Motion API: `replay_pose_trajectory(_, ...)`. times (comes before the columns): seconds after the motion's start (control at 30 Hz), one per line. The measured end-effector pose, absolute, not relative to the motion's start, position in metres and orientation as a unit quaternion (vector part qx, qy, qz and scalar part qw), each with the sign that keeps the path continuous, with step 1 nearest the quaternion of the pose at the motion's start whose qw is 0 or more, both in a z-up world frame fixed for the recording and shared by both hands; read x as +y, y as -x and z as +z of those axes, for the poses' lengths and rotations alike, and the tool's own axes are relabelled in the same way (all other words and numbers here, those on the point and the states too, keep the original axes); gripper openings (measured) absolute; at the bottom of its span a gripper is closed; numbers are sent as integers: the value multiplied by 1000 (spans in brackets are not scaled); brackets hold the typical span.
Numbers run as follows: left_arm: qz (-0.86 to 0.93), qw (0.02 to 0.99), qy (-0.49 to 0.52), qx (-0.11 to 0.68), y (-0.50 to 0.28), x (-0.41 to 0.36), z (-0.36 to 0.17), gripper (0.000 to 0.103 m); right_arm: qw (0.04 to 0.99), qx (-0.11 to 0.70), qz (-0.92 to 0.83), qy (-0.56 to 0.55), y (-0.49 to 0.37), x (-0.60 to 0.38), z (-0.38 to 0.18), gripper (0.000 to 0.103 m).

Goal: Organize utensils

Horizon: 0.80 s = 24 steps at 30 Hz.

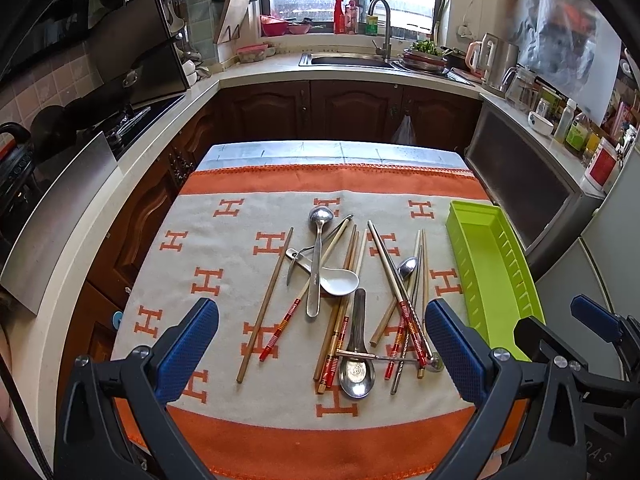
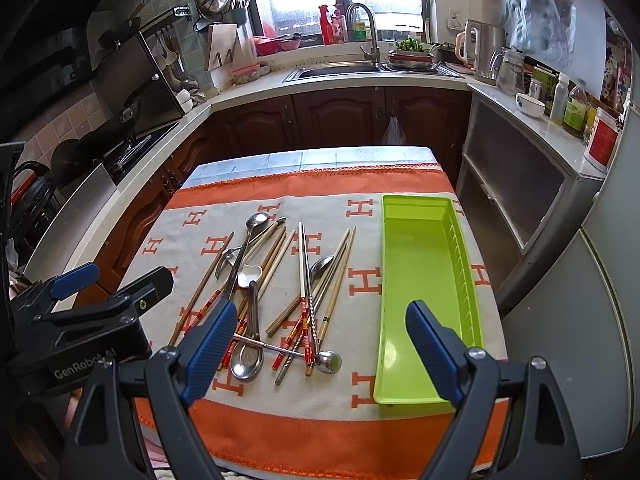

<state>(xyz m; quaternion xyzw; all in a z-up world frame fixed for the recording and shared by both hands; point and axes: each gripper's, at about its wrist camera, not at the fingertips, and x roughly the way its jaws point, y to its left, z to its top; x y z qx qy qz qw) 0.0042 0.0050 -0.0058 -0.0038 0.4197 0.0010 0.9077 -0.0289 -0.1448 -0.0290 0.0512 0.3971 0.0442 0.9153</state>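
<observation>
A loose pile of utensils lies on the orange-and-white cloth (image 1: 224, 412): several wooden and red-banded chopsticks (image 1: 264, 308), a long steel spoon (image 1: 318, 256), a white ceramic spoon (image 1: 340, 280) and a steel soup spoon (image 1: 357, 376). The pile also shows in the right wrist view (image 2: 280, 288). An empty lime-green tray (image 2: 420, 280) stands to the right of the pile, also in the left wrist view (image 1: 492, 276). My left gripper (image 1: 320, 344) is open and empty, hovering over the near end of the pile. My right gripper (image 2: 320, 348) is open and empty, between pile and tray.
The cloth covers a small table in a kitchen. Dark cabinets and a sink (image 1: 348, 60) are behind it, a stove counter (image 1: 120, 136) on the left, and a grey cabinet (image 2: 520, 192) with jars and bottles on the right.
</observation>
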Motion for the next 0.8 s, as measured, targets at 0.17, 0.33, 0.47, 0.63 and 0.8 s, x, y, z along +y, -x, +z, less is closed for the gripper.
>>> replay_pose_trajectory(0.17, 1, 907, 4, 421, -4, 5, -7, 102, 914, 401, 43, -50, 29, -144, -30, 87)
replay_pose_trajectory(0.33, 2, 907, 3, 421, -4, 6, -7, 102, 914, 401, 43, -50, 29, -145, -31, 87)
replay_pose_trajectory(0.47, 3, 907, 3, 420, -4, 7, -7, 102, 913, 402, 43, -50, 29, -143, -31, 87)
replay_pose_trajectory(0.63, 4, 907, 2, 420, -3, 8, -8, 102, 913, 402, 44, -51, 29, -143, -31, 87)
replay_pose_trajectory(0.8, 10, 908, -7, 418, -1, 8, -8, 102, 913, 403, 43, -50, 29, -143, -31, 87)
